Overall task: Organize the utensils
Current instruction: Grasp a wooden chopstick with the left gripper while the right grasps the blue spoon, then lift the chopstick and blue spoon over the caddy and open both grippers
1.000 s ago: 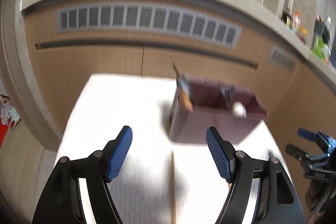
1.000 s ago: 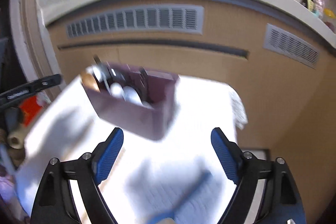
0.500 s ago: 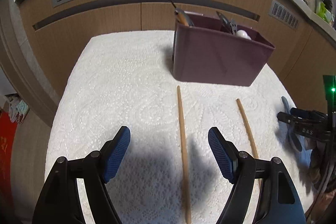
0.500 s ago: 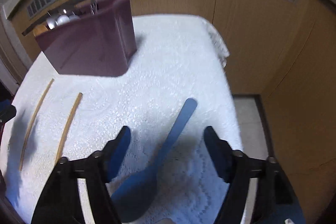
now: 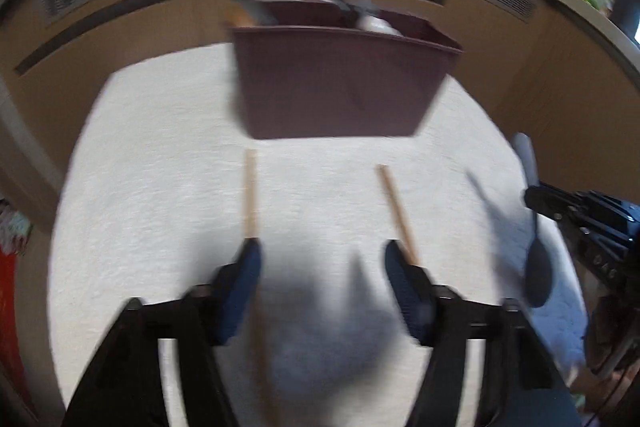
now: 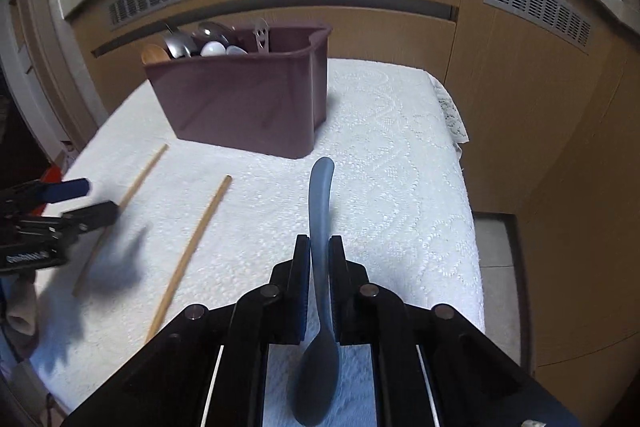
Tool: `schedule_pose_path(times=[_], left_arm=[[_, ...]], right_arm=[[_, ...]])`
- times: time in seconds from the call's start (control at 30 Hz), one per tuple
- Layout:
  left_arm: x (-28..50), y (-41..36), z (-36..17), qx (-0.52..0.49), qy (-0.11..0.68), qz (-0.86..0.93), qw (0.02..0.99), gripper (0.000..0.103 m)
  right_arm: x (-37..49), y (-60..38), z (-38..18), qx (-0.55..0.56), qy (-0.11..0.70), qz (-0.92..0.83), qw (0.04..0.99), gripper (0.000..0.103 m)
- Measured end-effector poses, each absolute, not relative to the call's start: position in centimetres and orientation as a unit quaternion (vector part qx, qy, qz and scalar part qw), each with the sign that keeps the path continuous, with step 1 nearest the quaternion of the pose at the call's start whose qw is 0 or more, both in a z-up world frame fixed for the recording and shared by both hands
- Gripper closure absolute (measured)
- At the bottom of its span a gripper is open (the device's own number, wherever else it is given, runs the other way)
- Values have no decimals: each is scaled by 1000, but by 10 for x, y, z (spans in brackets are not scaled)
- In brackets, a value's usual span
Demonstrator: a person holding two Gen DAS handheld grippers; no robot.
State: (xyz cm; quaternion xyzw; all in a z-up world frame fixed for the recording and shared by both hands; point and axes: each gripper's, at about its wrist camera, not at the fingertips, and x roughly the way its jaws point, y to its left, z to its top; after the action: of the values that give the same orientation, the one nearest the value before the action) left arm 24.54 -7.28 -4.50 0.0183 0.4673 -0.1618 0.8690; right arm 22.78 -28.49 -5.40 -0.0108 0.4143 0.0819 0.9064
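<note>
Pickup step. Right gripper (image 6: 319,265) pinching blue spoon (image 6: 319,211) by handle, just in front of maroon caddy (image 6: 244,107). Left gripper (image 5: 322,267) part-spread, jaws just closing about left chopstick (image 5: 251,193) (contact unclear, blurred). Next: lift spoon, drop into caddy.

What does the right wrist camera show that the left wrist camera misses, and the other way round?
Only the right wrist view shows the right gripper shut on the blue spoon, and the spoons inside the maroon holder clearly. Only the left wrist view shows the left gripper, its jaws just closing, around one wooden chopstick but not yet pressing it. Both show the holder, two chopsticks and the white lace cloth.
</note>
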Motion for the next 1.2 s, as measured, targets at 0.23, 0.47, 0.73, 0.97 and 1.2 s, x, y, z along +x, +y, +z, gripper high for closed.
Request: schedule_pose_path(times=[0.23, 0.47, 0.73, 0.97, 1.2], left_arm=[[254, -135, -59, 79, 540, -200, 814, 70], [271, -165, -70, 144, 574, -174, 787, 71], [282, -175, -68, 128, 576, -198, 783, 93], [262, -141, -53, 39, 540, -214, 813, 97], [248, -117, -31, 4, 510, -224, 830, 97]], right_arm=[[213, -303, -60, 16, 404, 85, 911, 95], [206, -310, -63, 26, 392, 95, 915, 95], [206, -313, -66, 32, 387, 96, 916, 95], [204, -312, -61, 43, 385, 113, 915, 95], [202, -303, -51, 26, 381, 116, 917, 95]])
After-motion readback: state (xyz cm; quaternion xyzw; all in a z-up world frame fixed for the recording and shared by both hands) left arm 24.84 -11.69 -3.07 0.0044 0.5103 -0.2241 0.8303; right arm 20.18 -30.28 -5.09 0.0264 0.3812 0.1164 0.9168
